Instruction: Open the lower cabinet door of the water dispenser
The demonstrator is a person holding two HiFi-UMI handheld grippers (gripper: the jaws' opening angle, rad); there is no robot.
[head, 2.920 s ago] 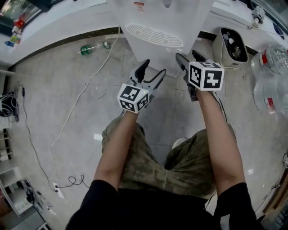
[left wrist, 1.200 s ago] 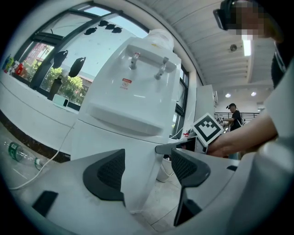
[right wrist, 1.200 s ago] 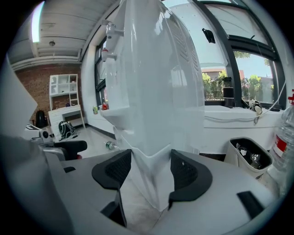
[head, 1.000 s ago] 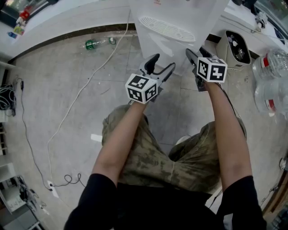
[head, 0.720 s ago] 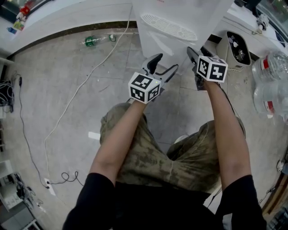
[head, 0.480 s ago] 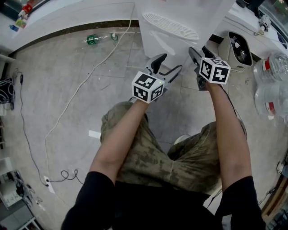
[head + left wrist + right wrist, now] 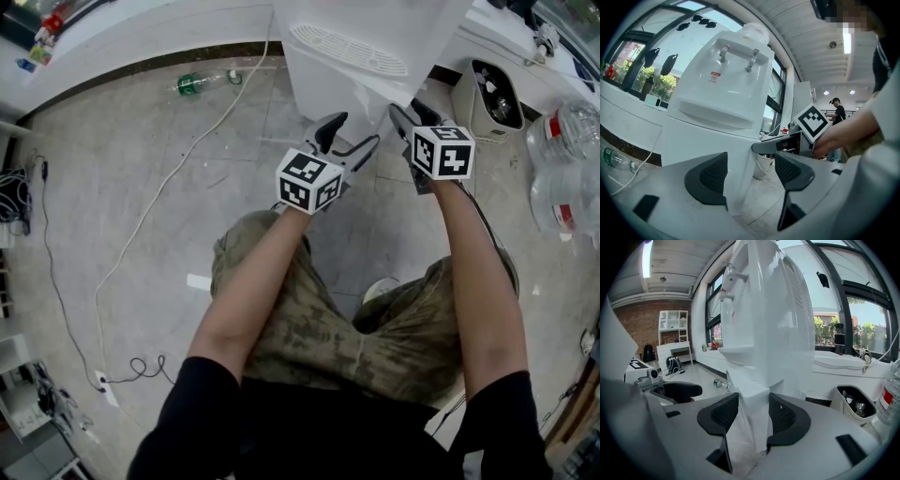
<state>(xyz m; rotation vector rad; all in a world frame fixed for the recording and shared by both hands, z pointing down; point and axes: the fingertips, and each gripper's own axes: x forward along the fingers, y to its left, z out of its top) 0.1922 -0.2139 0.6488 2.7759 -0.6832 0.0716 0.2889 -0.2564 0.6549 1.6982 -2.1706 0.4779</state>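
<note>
White plastic makes up the lower cabinet door [image 7: 751, 399], which sits at the bottom front of the water dispenser [image 7: 375, 37], under its slotted drip tray [image 7: 349, 49]. The door's free edge stands upright between the jaws of the right gripper [image 7: 405, 111]. Those jaws are closing, and both dark pads [image 7: 723, 417] already lie against the door's two faces. The left gripper [image 7: 343, 131] hangs just in front of the dispenser's lower body, beside the right gripper. Its jaws are spread and hold nothing, with only the dispenser's corner showing beyond them. A white waste bin [image 7: 489, 94] stands on the grey tiled floor [image 7: 112, 187] to the right of the dispenser. To the dispenser's left, a green bottle [image 7: 192, 86] and a white cable [image 7: 169, 202] lie on the floor.
</note>
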